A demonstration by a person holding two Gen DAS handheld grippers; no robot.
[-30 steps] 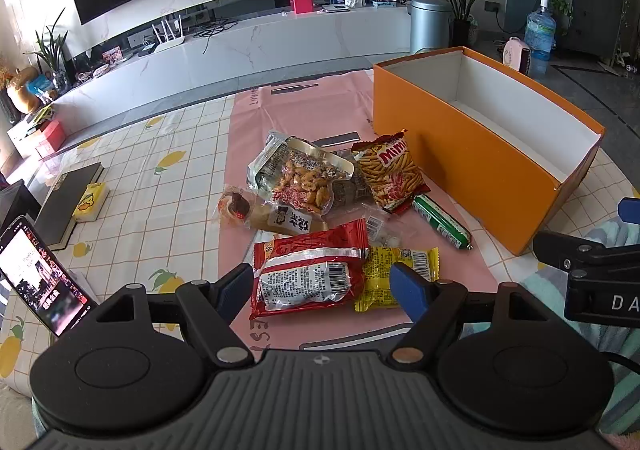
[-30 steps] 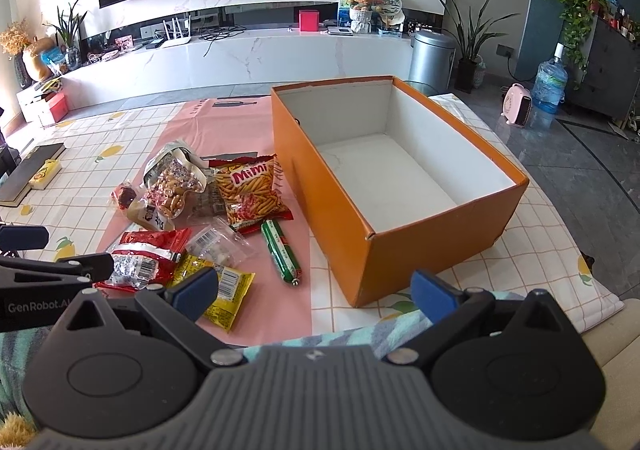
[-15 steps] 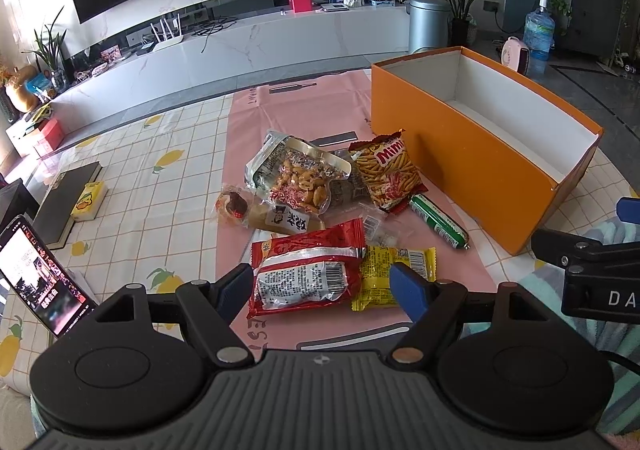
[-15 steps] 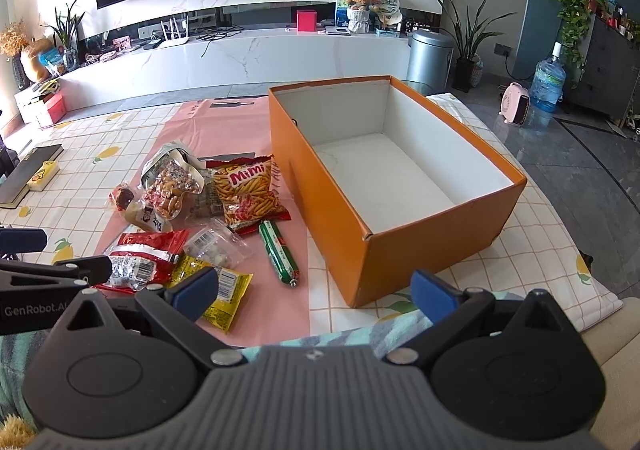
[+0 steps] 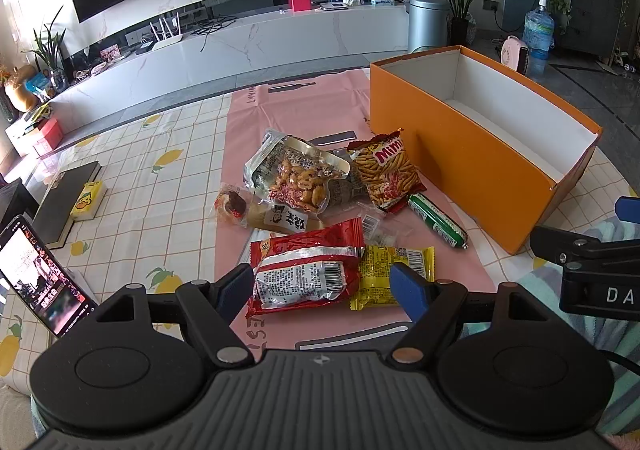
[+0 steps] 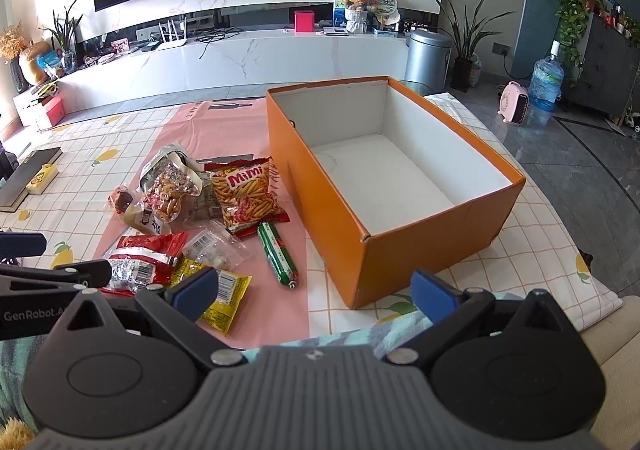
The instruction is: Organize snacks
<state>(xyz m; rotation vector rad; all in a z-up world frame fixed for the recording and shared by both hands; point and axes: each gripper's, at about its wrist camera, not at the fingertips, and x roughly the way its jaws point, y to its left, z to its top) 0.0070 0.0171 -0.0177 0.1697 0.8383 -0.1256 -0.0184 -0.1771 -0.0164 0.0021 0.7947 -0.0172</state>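
Note:
Several snacks lie on a pink mat [image 5: 304, 109]: a red packet [image 5: 306, 270], a yellow packet [image 5: 384, 274], a Mimi chips bag [image 5: 384, 169], a green sausage [image 5: 436, 219], a clear nut bag [image 5: 296, 173]. An empty orange box [image 5: 472, 153] stands to their right; it also shows in the right wrist view [image 6: 392, 185]. My left gripper [image 5: 322, 292] is open, held just above the table's near edge, framing the red packet. My right gripper [image 6: 314, 296] is open and empty near the box's front corner. The sausage [image 6: 278, 254] and the chips [image 6: 246, 189] lie left of it.
A phone [image 5: 38, 282] leans at the near left. A dark book [image 5: 64, 197] with a yellow carton [image 5: 88, 199] lies at the left on the checked tablecloth. A TV bench runs along the far wall.
Both grippers have drifted slightly; the views shift a little. Both stay open and nothing on the table has moved.

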